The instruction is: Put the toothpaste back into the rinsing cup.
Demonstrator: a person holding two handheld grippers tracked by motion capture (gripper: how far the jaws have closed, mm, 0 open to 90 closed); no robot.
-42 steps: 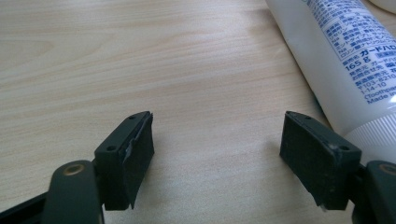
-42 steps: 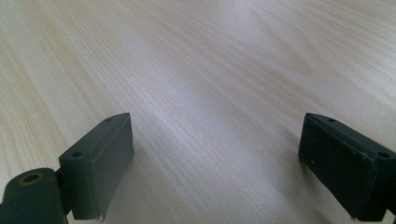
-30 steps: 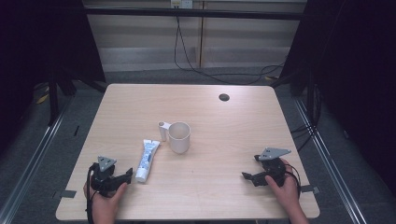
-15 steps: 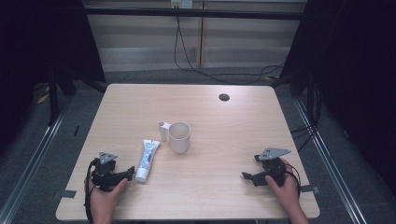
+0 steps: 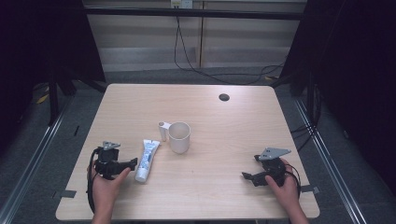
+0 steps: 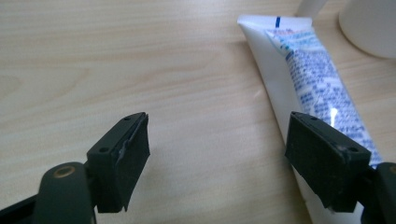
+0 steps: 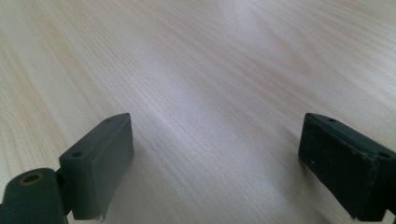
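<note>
On the pale wood counter (image 5: 224, 140), the left gripper (image 5: 127, 164), jaws open, neared the tube (image 5: 146, 159); straddling it seemed next. The right gripper (image 5: 250, 177) rested open.

Light falls evenly from above on the pale wooden table (image 5: 224, 126) in the high view, while the surroundings at the upper left and right of the frame sink into near black. The high view is soft and slightly grainy (fine detail smears). In the right gripper view a whitish glare streaks the wood at centre, and the tube (image 6: 308, 79) shows a small highlight.
</note>
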